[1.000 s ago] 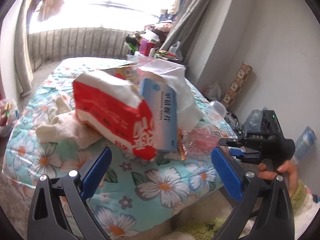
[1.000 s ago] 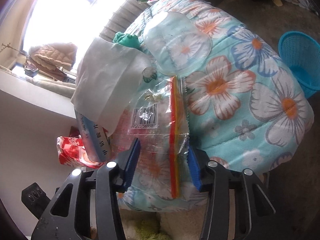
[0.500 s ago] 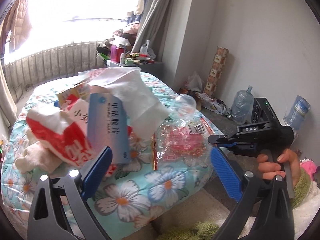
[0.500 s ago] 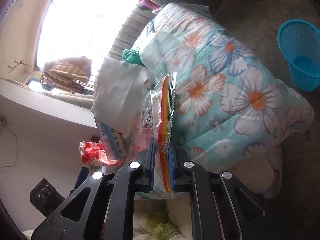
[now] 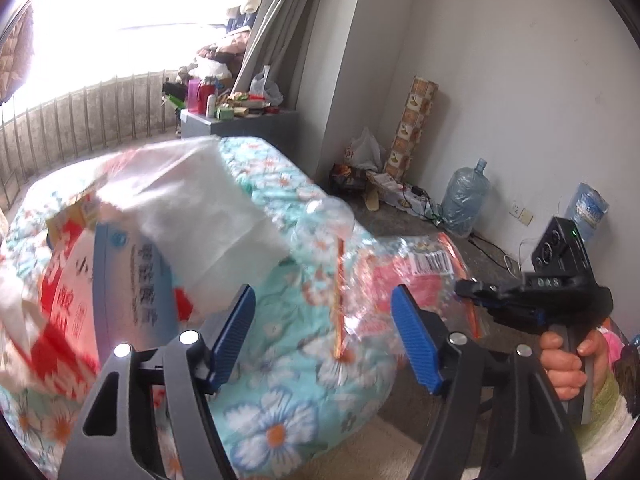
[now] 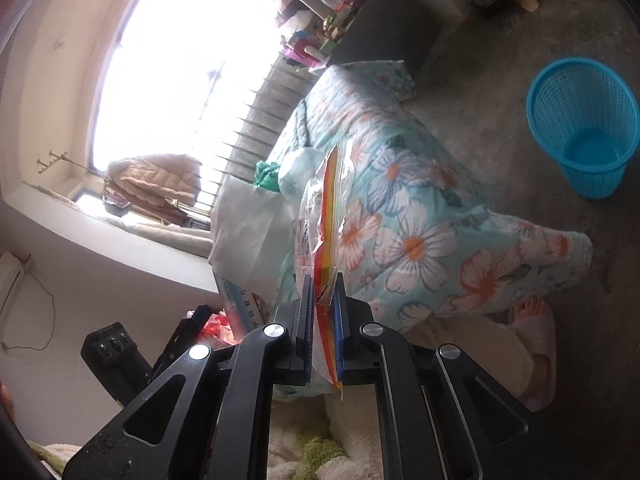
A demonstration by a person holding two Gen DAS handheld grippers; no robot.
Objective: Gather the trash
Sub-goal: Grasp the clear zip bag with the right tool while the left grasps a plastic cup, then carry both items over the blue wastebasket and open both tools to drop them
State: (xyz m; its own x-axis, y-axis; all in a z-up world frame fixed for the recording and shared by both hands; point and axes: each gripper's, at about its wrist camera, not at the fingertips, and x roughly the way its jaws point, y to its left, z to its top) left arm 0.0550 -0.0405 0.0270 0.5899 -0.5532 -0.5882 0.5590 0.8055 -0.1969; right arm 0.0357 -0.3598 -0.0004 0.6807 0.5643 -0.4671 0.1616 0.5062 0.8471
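My right gripper [image 6: 322, 280] is shut on a clear plastic wrapper [image 6: 320, 216] with a red and yellow stripe, which stands up between its blue pads. In the left wrist view the same wrapper [image 5: 400, 276] hangs off the bed's corner from the right gripper [image 5: 476, 294]. My left gripper [image 5: 322, 300] hovers over the floral quilt [image 5: 280, 412], its jaws closing with nothing between them. To its left lie a red and white package [image 5: 60, 320], a blue and white box [image 5: 136, 280], a white tissue [image 5: 192, 216] and a clear bottle [image 5: 324, 220].
A blue mesh basket [image 6: 584, 120] stands on the bare floor right of the bed. A person's hand [image 5: 564, 360] grips the right tool and a slippered foot [image 6: 532, 332] is by the bed. Water jugs [image 5: 464, 200] and clutter line the far wall.
The right gripper closed on the striped wrapper and pulled it up off the quilt. The left gripper swung right, away from the red package, and its jaws narrowed.
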